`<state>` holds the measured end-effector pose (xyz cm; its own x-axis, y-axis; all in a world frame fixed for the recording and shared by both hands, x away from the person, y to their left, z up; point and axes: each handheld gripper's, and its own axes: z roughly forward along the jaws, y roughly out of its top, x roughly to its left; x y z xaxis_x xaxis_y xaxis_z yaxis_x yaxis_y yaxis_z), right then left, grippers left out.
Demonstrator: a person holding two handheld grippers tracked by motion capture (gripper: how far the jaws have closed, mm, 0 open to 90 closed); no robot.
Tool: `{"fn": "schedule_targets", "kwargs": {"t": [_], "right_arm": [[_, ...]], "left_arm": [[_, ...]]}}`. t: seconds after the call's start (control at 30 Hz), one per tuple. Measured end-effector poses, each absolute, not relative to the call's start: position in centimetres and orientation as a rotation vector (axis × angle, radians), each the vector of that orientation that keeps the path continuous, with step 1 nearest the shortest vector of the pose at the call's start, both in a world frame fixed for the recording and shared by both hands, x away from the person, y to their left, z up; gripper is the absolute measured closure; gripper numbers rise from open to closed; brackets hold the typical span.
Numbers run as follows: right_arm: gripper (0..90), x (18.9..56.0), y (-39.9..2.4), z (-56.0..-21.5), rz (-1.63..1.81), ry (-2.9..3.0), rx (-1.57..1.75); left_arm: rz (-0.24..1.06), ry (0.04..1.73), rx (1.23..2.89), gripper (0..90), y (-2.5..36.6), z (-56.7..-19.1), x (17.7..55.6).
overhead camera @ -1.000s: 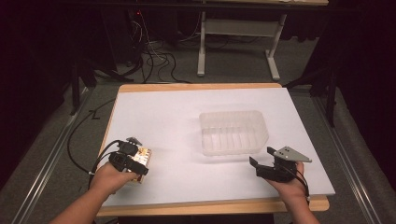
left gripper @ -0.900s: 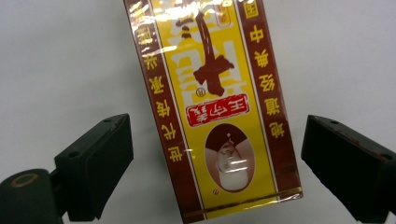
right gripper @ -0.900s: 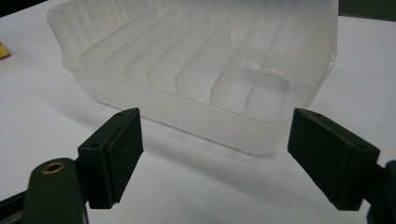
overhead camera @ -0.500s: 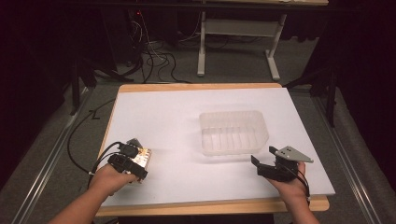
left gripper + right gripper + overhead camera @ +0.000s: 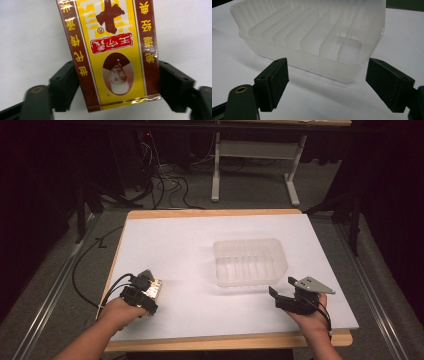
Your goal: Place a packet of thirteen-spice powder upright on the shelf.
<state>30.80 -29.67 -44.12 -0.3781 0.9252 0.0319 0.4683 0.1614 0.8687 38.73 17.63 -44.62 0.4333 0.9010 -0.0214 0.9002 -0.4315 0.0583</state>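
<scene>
Left gripper (image 5: 150,292) sits at 8 o'clock on the table (image 5: 190,245); its jaws have just been closing, and in the left gripper view both pads now bear on the long edges of the packet (image 5: 110,50), a flat yellow and brown foil pack lying on the white top. You hold it near its lower end, so most of its length pokes out beyond the jaws. Likely step: lift it and carry it to the tray (image 5: 250,261). Check the squeeze is even on both sides before you raise it; a pack held by one end may droop or pivot, so lift straight up, slowly, and keep it level. Right gripper (image 5: 281,291) rests at 4 o'clock, jaws wide with nothing between them, pointed at the tray's near wall and just short of it. The tray is clear plastic with a row of upright dividers, at about 3 o'clock of table centre. Those dividers are the main snag: line the pack up with one slot, or it will catch on a rib. Your right gripper could steady the light tray if it slides. Cables trail behind both hands; keep them off the path.
</scene>
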Motion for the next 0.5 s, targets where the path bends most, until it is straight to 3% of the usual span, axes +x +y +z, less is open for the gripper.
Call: {"fn": "schedule_targets", "kwargs": {"t": [0.5], "right_arm": [[20.5, 30.8, -29.7, -44.1, 1.145, 1.913, 1.323]], "left_arm": [[0.109, 1.539, 2.543, 31.8, 18.0, -44.0, 37.3]]}}
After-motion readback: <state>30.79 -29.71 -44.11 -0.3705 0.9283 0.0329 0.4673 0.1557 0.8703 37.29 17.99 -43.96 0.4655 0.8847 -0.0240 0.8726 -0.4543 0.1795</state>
